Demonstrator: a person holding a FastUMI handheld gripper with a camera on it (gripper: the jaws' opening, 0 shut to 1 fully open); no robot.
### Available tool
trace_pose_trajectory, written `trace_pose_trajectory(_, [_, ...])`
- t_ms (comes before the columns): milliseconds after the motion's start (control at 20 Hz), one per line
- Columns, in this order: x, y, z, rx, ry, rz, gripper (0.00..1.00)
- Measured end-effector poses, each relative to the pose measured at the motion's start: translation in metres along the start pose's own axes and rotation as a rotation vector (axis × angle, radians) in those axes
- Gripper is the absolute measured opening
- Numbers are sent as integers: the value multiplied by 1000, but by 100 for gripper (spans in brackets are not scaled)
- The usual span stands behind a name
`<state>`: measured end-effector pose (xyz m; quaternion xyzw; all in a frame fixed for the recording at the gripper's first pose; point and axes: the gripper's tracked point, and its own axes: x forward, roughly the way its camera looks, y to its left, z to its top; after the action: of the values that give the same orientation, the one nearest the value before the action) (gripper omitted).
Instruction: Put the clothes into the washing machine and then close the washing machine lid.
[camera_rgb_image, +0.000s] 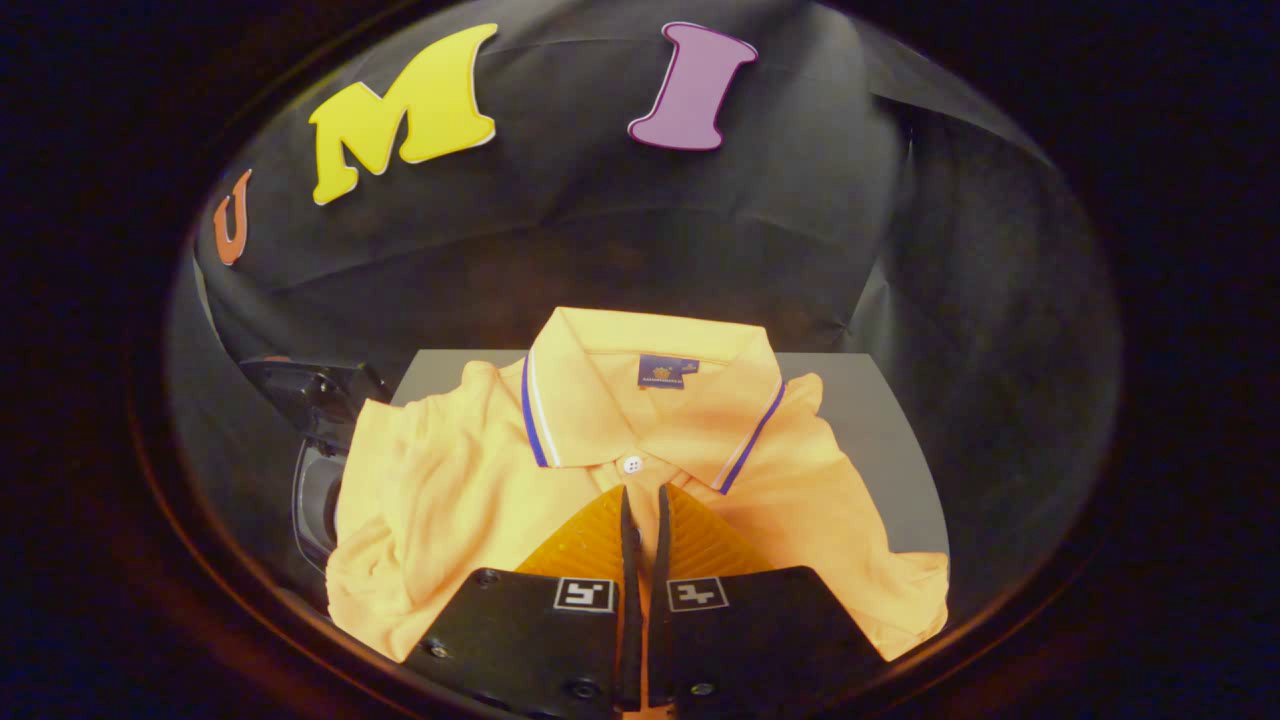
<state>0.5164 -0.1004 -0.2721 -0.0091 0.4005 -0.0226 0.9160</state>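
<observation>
First step, pickup: I see tool (642, 500) fingers nearly together over the shirt (440, 500) placket, just below its button; grip on fabric unclear. Shirt lies folded on tabletop (880, 420). Next: lift, carry to machine.

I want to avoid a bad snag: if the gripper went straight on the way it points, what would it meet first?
Most likely the placket of the folded orange polo shirt, just below its white button. The gripper looks nearly shut just above the cloth; contact is unclear.
</observation>
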Motion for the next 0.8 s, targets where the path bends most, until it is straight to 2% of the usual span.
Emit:
trace_pose_trajectory(200, [-19,4,-9,117,-6,115,5])
trace_pose_trajectory(800, [-156,47,10,126,-198,188,5])
